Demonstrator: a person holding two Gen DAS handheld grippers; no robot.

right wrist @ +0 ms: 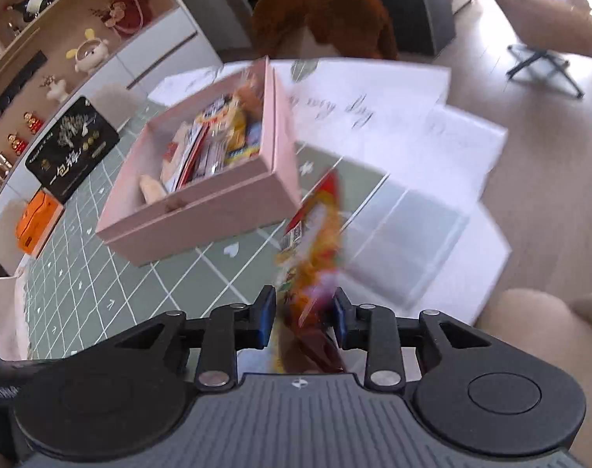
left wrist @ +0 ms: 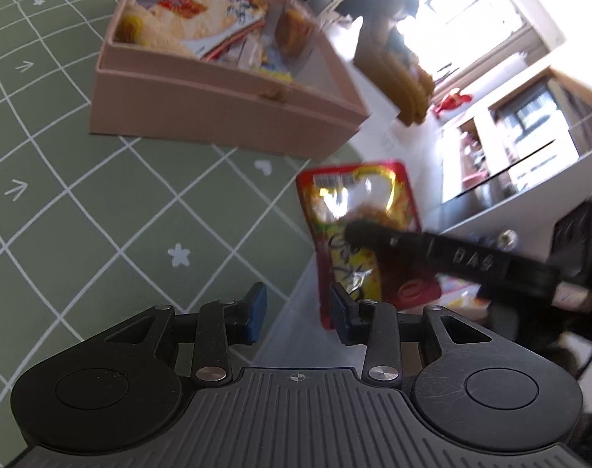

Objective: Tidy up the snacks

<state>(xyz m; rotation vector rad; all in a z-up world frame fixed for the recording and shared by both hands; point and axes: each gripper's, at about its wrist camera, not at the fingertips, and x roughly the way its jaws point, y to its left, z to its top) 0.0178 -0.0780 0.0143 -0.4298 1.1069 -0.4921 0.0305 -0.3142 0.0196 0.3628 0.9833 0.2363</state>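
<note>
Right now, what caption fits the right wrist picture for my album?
Right claw holds a red snack packet near the pink box of snacks.

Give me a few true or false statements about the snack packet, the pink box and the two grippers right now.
1. The right gripper holds a red and yellow foil snack packet. True.
2. The pink rectangular cardboard box is empty. False: it holds several snack packs.
3. The left gripper grips the packet. False: its fingers are open with nothing between them.
4. The box sits on a green grid-patterned mat. True.
</note>
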